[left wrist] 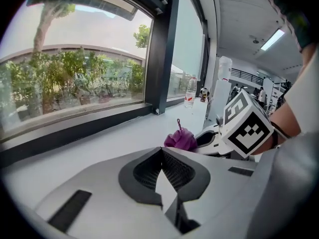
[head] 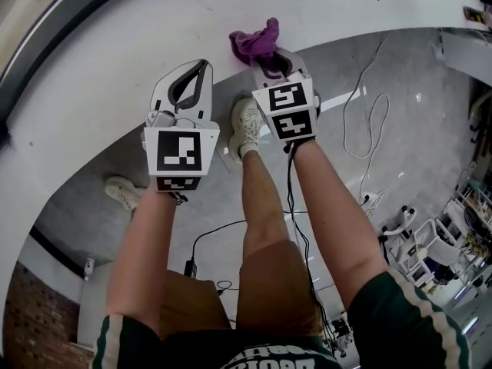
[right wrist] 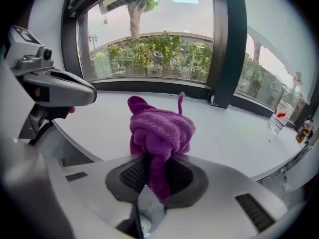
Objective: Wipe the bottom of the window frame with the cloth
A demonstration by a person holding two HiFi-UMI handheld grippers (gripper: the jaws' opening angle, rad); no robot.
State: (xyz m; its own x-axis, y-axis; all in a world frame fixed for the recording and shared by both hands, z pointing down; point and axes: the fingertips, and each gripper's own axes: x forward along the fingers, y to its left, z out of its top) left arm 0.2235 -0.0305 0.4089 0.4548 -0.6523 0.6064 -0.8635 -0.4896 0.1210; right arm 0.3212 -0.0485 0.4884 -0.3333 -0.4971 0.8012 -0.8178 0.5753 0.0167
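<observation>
Purple cloth [right wrist: 160,133] is clamped in the right hand-held gripper [right wrist: 154,176]; the window frame [right wrist: 149,86] bottom lies ahead, running crosswise. Beside it, the left hand-held gripper [left wrist: 162,158] is closed, empty.

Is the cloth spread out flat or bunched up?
Bunched: the purple cloth is a wad pinched in the right gripper.

Clear bottle [right wrist: 277,116]; green shrubs [right wrist: 164,54] outside

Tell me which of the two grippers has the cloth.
The right gripper: its jaws are clamped on the purple cloth. The left gripper has its jaws together with nothing between them.
</observation>
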